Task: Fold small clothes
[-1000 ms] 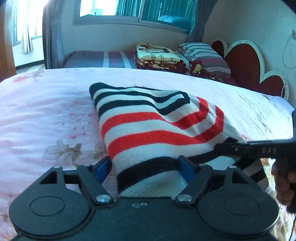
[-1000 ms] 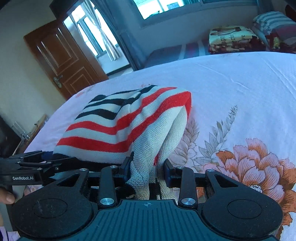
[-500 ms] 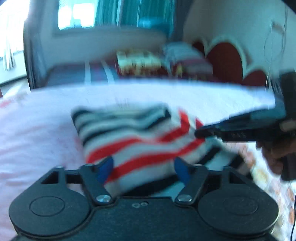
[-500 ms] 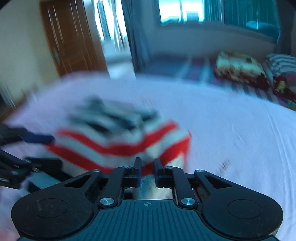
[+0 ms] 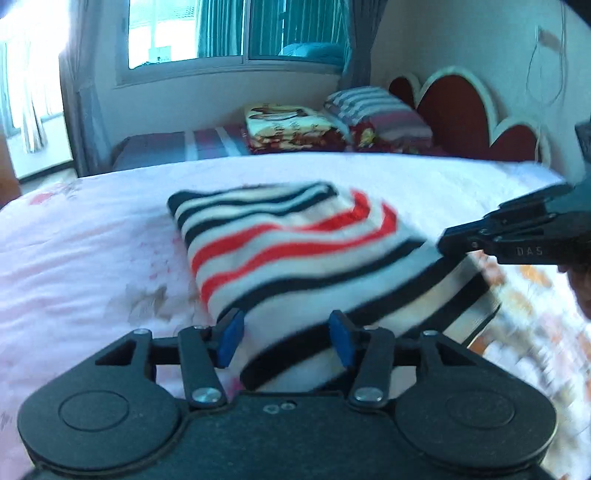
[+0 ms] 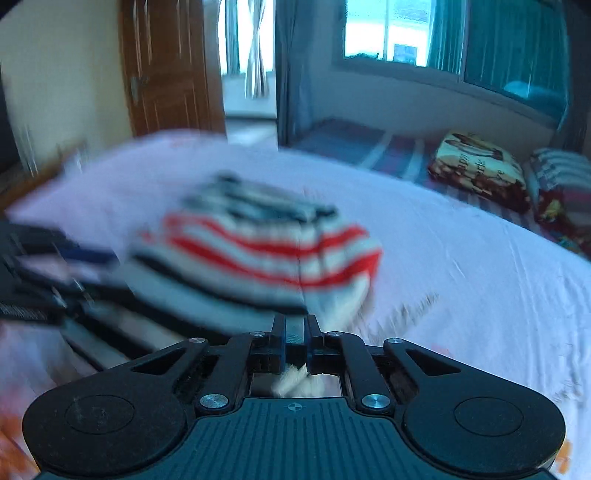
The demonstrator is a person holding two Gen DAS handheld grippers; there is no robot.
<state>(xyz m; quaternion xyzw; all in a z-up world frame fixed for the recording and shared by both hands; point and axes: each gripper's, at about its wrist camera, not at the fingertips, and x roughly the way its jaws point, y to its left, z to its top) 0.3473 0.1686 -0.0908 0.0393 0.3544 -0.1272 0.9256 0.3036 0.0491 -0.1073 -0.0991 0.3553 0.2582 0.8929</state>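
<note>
A small knitted sweater (image 5: pixel 295 254) with white, red and black stripes lies folded on the pink floral bedspread (image 5: pixel 92 240). My left gripper (image 5: pixel 286 338) is open, its blue pads either side of the sweater's near black-striped edge. My right gripper (image 6: pixel 295 334) is shut on the sweater's (image 6: pixel 258 251) near edge, cloth showing behind the jaws. In the left wrist view the right gripper (image 5: pixel 517 236) reaches in from the right to the sweater's right edge. In the right wrist view the left gripper (image 6: pixel 44 273) is a blur at the left.
Folded blankets (image 5: pixel 291 127) and a striped pillow (image 5: pixel 376 110) lie at the head of the bed by a red heart-shaped headboard (image 5: pixel 469 107). A window (image 5: pixel 229 29) is behind; a wooden door (image 6: pixel 162 66) stands beyond the bed's far side.
My left gripper has let go of the sweater's edge and opened wider. My right gripper has closed tighter on the cloth. Both views have swung and are blurred with motion.
</note>
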